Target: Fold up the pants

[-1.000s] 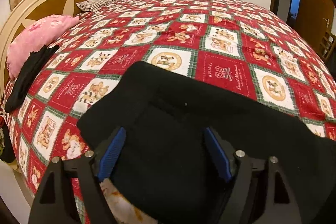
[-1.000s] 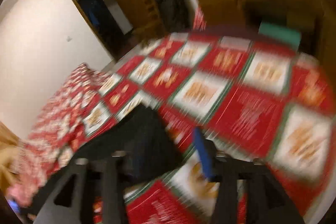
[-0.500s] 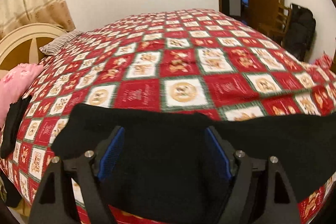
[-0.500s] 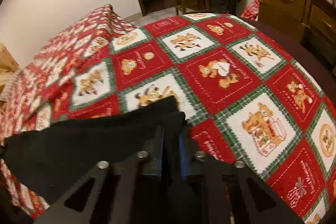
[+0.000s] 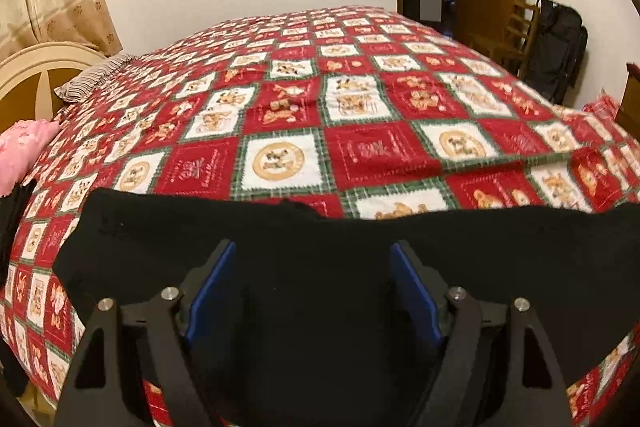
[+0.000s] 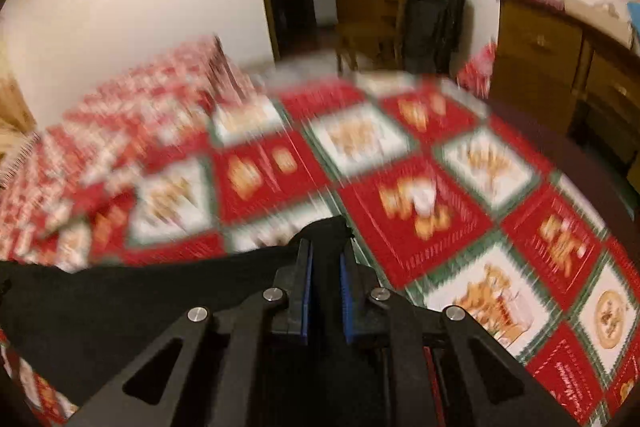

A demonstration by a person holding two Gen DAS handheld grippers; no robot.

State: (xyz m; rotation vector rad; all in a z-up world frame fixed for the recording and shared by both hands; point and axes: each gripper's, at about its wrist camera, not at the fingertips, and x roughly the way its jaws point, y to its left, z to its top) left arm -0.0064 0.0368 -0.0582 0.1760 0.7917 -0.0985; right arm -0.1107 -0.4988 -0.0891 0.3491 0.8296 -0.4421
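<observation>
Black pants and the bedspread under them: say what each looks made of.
Black pants: soft matte knit or fleece by the look; they drape limply with no sheen. The exact fibre cannot be told.
Bedspread: printed woven fabric, probably cotton or a blend, matte, with red and white bear squares and shallow wrinkles.

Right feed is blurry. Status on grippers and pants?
Left gripper open over black pants. Right gripper shut on pants end. Pants on red quilt. Nothing in the way.
</observation>
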